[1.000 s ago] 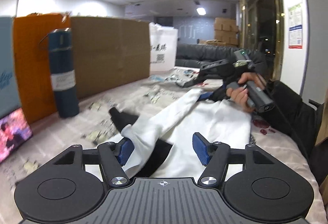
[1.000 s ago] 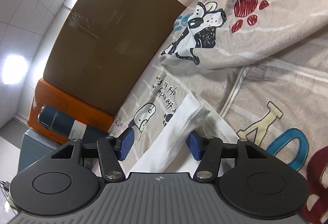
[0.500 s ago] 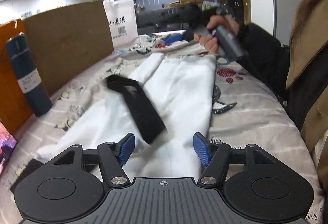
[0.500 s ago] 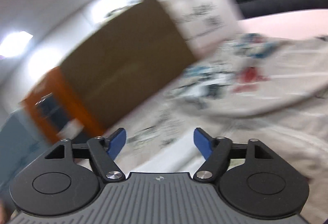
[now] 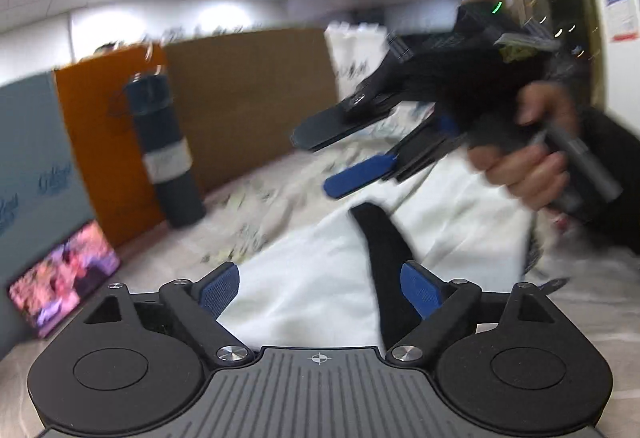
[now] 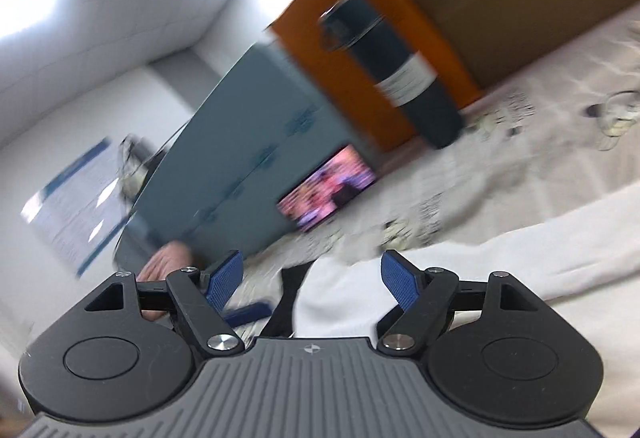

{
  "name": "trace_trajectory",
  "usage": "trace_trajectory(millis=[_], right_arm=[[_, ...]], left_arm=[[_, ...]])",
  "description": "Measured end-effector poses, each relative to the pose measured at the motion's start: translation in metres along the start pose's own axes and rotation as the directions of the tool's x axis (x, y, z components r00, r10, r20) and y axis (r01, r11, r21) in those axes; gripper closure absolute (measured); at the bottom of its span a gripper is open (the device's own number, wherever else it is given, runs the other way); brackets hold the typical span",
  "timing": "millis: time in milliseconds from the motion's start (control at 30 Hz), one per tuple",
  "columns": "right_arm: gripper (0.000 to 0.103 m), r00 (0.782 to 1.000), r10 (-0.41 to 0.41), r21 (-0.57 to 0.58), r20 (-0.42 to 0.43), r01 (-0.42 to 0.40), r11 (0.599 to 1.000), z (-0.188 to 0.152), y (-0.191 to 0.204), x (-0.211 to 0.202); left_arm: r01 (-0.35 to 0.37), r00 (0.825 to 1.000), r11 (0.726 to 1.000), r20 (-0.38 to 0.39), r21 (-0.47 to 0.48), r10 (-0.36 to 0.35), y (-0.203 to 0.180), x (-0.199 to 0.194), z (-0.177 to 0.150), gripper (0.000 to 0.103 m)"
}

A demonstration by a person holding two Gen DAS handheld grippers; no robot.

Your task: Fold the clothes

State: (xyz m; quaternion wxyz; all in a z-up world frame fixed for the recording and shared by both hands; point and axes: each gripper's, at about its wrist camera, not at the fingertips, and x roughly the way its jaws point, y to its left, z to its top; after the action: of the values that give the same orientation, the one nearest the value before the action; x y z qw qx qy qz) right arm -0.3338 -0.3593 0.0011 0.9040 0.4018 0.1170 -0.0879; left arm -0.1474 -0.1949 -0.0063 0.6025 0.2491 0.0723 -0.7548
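Note:
A white garment (image 5: 312,278) with a black strip (image 5: 380,238) lies spread on the printed sheet (image 5: 256,197). My left gripper (image 5: 320,290) hovers low over its near end. The jaws are opening, and the cloth lies under the gap with neither pad pressing on it. A hand (image 5: 524,165) holds my right gripper (image 5: 332,153) in the air above the far part of the garment, fingers apart and nothing in them. In the right wrist view the right gripper (image 6: 312,282) stands open, tilted, over the white garment (image 6: 520,262).
A dark blue flask (image 5: 164,149) stands by an orange box (image 5: 104,117), with a brown cardboard box (image 5: 248,93) and a white bag (image 5: 352,53) along the back. A teal box (image 5: 36,177) and a lit screen (image 5: 64,278) sit at the left.
The right gripper let go of the white sleeve, rose and swung round toward the boxes and flask. The left gripper's jaws spread wider, and the garment now lies flatter.

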Motion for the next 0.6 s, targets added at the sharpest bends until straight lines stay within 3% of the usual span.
trace_trajectory(millis=[100,267,467,600], right_arm=[[0.028,0.995,-0.058,0.015,-0.086,0.059,0.998,-0.006,-0.008,0.01],[0.034,0.982,-0.096,0.031,-0.161,0.103,0.994,-0.018,-0.023,0.013],[0.03,0.987,-0.132,-0.097,-0.094,0.122,0.988,-0.023,-0.01,-0.002],[0.028,0.978,-0.204,-0.143,-0.038,0.197,0.97,-0.021,-0.011,-0.021]], left_arm=[[-0.006,0.996,1.0,-0.087,0.019,0.008,-0.001,0.01,-0.009,0.012],[-0.021,0.993,1.0,-0.118,0.011,0.022,0.002,0.013,-0.013,0.006],[-0.074,0.994,0.997,-0.083,0.013,0.075,-0.005,-0.001,-0.009,0.006],[-0.148,0.987,0.989,-0.06,-0.006,0.147,-0.017,-0.012,-0.003,0.006]])
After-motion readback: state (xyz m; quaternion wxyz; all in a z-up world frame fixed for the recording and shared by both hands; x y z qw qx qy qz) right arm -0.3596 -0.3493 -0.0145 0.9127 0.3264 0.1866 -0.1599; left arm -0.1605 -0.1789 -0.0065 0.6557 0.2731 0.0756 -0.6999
